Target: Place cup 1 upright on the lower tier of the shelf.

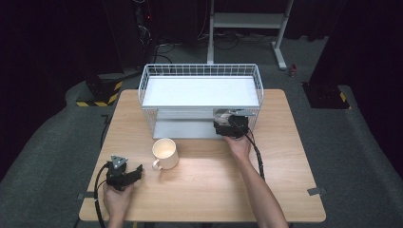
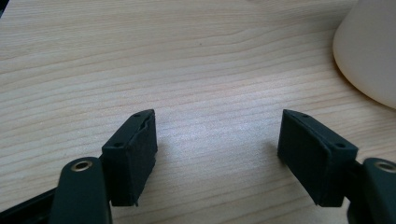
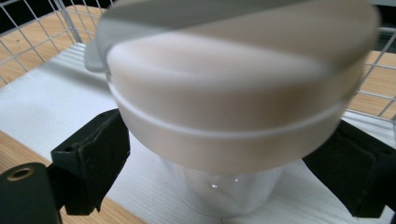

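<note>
A clear jar with a wide cream lid (image 3: 233,93) sits between the jaws of my right gripper (image 3: 226,140), which is shut on it just under the lid. The jar's clear base rests on the white lower shelf (image 3: 56,107) of a wire rack. From above, my right gripper (image 1: 230,121) reaches into the right end of the rack's (image 1: 199,69) lower level, with the jar (image 1: 222,114) in front of it. A cream mug (image 1: 165,153) stands on the table in front of the rack. My left gripper (image 1: 137,172) lies low on the table just left of the mug's handle, open (image 2: 218,116) and holding nothing; the mug (image 2: 369,51) is at its upper right.
The white wire rack has a bare upper shelf (image 1: 199,91) and wire walls around it. The wooden table (image 1: 209,190) has open room in front and to the right. Beyond the far edge is dark floor with stands and cables.
</note>
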### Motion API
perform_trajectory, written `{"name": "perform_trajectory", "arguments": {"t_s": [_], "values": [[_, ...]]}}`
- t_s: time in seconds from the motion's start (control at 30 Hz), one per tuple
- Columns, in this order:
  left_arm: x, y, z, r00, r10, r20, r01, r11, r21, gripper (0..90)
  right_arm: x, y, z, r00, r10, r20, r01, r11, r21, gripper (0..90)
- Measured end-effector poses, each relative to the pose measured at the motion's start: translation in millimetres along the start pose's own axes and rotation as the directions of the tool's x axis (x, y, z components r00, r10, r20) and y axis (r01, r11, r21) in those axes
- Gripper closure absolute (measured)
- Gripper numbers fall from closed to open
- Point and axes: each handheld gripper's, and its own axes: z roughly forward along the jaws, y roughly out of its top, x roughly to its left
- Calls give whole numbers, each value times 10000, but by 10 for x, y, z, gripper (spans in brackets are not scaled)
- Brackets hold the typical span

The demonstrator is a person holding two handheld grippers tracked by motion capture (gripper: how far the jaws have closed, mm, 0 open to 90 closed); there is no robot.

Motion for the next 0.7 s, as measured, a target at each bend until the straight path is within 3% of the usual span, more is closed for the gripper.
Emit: {"name": "perform_trajectory", "arguments": {"t_s": [0.57, 0.7], "values": [[0, 0, 0, 10000, -1, -3, 1, 10000, 1, 287, -49, -61, -184, 9996, 268, -19, -268, 9994, -239, 91], [0, 0, 0, 10000, 0, -3, 0, 10000, 1, 287, -17, -45, -263, 9998, 55, -179, -61, 9995, -308, 92]]}}
